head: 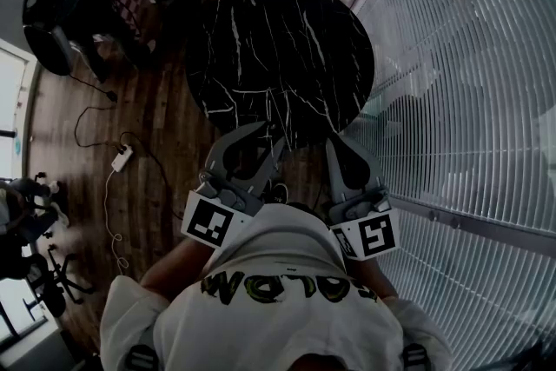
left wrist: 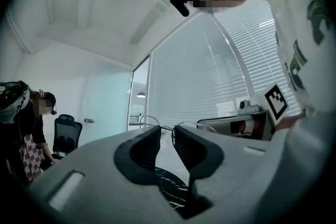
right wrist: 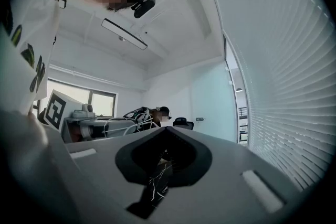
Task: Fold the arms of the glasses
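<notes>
Round black marble table (head: 278,48), white-veined, stands on wooden floor (head: 169,122); a power strip (head: 122,157) lies on the boards.

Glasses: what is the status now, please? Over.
Left gripper jaws shut on thin wire-framed glasses, near the bridge. Right gripper jaws shut, empty. Arms' fold cannot be told. Round black marble table below, nothing in the way.

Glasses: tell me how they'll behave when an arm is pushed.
Thin wire rims on the glasses suggest they're light and easily bent. The left hand-held gripper pinches them only near the bridge, so they may pivot or slip.
</notes>
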The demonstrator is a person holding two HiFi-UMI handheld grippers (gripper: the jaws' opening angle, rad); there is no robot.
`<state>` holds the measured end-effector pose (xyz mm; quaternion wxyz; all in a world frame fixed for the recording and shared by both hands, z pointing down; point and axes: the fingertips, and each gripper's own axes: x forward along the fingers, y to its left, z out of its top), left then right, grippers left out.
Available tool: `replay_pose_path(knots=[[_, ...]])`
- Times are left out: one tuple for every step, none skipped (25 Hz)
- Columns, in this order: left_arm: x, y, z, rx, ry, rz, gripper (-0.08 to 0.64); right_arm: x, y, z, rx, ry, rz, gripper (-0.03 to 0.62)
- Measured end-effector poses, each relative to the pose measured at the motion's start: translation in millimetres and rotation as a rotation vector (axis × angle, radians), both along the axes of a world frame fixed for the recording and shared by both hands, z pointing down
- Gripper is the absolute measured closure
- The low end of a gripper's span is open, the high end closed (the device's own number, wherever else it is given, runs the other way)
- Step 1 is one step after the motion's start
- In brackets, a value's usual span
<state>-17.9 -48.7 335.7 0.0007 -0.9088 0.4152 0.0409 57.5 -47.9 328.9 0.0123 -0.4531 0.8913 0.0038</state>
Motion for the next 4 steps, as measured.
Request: replay_pose_path(knots=[[-0.1,-0.3,-0.3,0.0,0.001,0.0,0.472,0.3,-0.2,0.9,-0.003,0.003,0.0,0.592],[-0.1,-0.4,-0.5,0.0,0.004,0.001,0.472,0.9,-0.3,1.6,-0.005,0.005,0.001,0.591],[0.0,-0.3,-0.6,-0.001,0.006,0.001,0.472,1.4,-0.4,2.2,-0.008,0.007,0.002,0.591],[0.0,-0.1,-0.7,-0.003,0.009,0.001,0.472,1.9,-0.4,2.8,-0.011,0.009,0.002,0.592]])
